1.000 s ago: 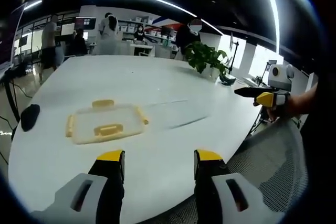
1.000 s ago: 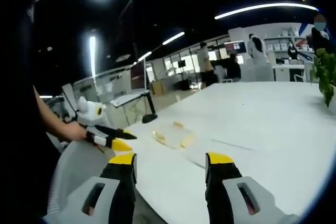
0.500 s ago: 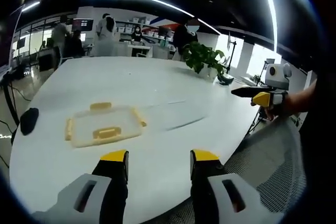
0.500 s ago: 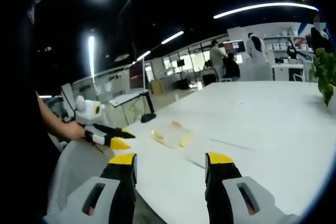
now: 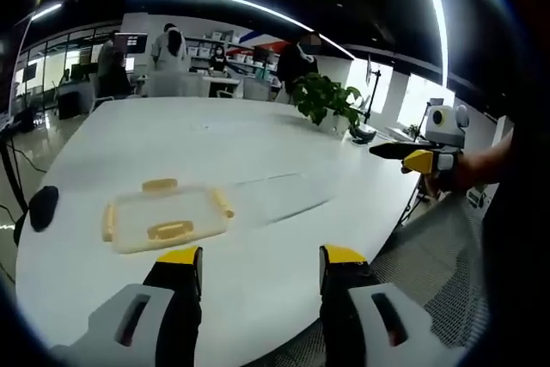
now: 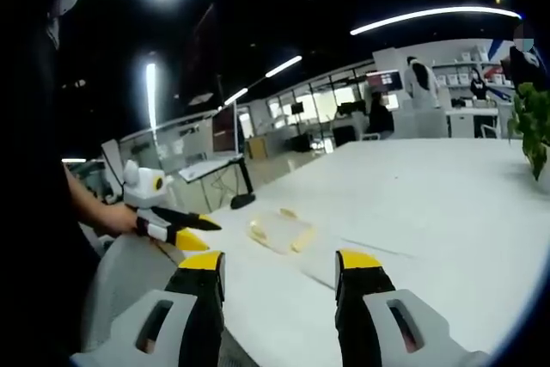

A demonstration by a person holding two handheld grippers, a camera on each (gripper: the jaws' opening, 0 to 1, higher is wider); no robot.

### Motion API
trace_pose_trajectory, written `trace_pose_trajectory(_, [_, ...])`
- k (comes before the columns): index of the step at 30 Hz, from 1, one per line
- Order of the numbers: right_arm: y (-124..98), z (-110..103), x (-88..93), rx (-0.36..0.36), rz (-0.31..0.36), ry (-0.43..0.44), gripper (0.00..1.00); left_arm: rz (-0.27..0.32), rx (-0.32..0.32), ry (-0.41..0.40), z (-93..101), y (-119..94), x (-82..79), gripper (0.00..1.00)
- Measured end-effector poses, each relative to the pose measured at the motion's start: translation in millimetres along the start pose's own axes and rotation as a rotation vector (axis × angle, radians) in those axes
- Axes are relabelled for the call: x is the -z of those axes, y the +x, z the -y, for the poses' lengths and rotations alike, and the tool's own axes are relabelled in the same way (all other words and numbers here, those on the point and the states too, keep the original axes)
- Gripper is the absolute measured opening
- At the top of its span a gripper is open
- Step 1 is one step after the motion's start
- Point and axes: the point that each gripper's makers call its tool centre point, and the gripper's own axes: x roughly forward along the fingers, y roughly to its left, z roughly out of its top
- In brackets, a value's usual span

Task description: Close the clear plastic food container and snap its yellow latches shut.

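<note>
Clear container [image 5: 163, 217] with yellow latches [image 5: 168, 230] on white desk [image 5: 284, 238], ahead of left gripper [image 5: 262, 257]; right gripper [image 6: 279, 264]; all fingers apart, empty.

1 table [image 5: 258, 143]. 1 clear container [image 5: 163, 217] w/ 4 yellow latches [image 5: 169, 230]. 2 grippers: left [image 5: 260, 257], right [image 6: 279, 264]. 1 plant [image 5: 325, 98]. 1 dark mouse-like obj [image 5: 42, 207].

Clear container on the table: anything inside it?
Nothing visible inside the clear container; through the plastic only the white table shows. Yellow latches sit along its edges. It is small and blurry, so thin or clear contents cannot be ruled out.
</note>
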Motion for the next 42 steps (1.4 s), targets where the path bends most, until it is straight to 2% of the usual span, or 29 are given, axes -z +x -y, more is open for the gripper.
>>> trace_pose_trajectory(4, [8, 2, -3.7, -0.004, 0.003, 0.001, 0.50, 0.009, 0.003, -0.002, -1.8, 2, -6.7, 0.56])
trace_pose_trajectory(11, [22, -7, -8.4, -0.022, 0.015, -0.011, 0.51, 0.028, -0.002, -0.021, -9.1, 3, -16.4, 0.56])
trace_pose_trajectory(20, [38, -22, -10.8, -0.064, 0.015, -0.011, 0.49, 0.032, 0.008, -0.019, -13.1, 1, -19.0, 0.55])
trace_pose_trajectory(33, [59, -33, -19.9, -0.073, 0.033, -0.007, 0.49, 0.042, 0.023, -0.017, -18.8, 0, -26.0, 0.54])
trace_pose_trajectory(42, [72, -43, -20.3, -0.077, 0.027, -0.010, 0.49, 0.041, 0.028, -0.028, -32.9, -6, -25.9, 0.53])
